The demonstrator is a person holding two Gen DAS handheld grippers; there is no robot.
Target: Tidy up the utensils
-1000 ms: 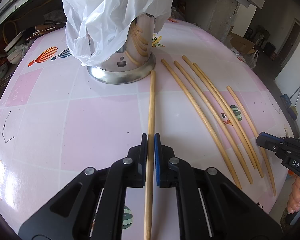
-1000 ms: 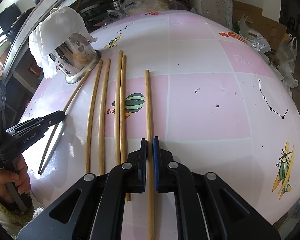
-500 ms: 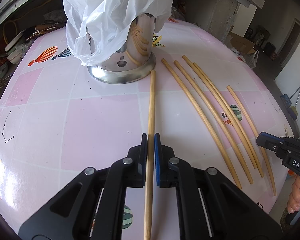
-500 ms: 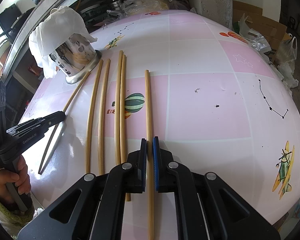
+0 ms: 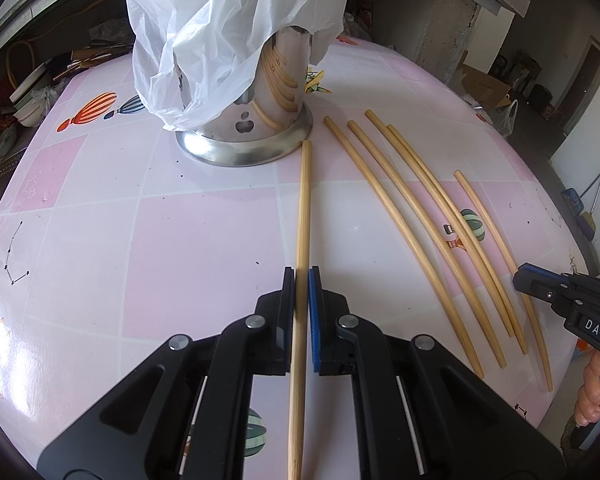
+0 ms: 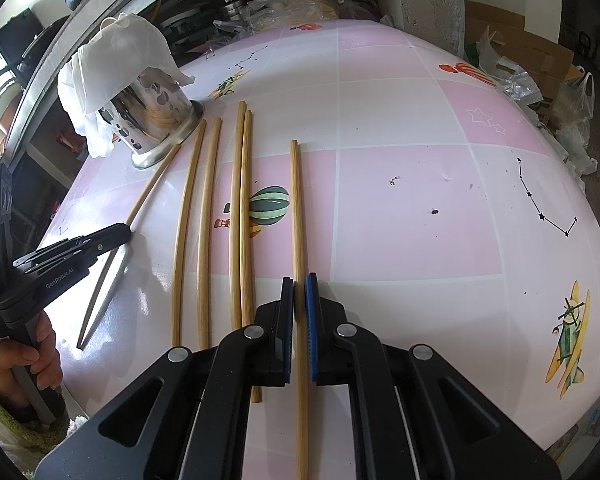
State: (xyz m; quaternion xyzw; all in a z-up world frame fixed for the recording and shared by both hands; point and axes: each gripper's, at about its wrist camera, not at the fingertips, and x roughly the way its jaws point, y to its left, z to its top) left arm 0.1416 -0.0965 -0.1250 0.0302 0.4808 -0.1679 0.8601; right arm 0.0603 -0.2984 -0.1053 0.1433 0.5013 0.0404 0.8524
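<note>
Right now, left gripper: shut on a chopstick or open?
Shut. In the left wrist view the left gripper has both pads pressed against one chopstick, with no gap visible; its far tip lies near the steel holder.

The tabletop (image 6: 416,216) is covered in pale pink and white squares printed with balloons, stars and small planes, and daylight glares on its left edge. Behind it stands a bare concrete pillar (image 5: 444,36). Cardboard boxes (image 6: 516,40) and plastic bags (image 6: 576,112) sit on the floor to the right. A dark doorway (image 5: 592,76) opens in a white wall. Cluttered shelves (image 5: 28,92) run along the left.
</note>
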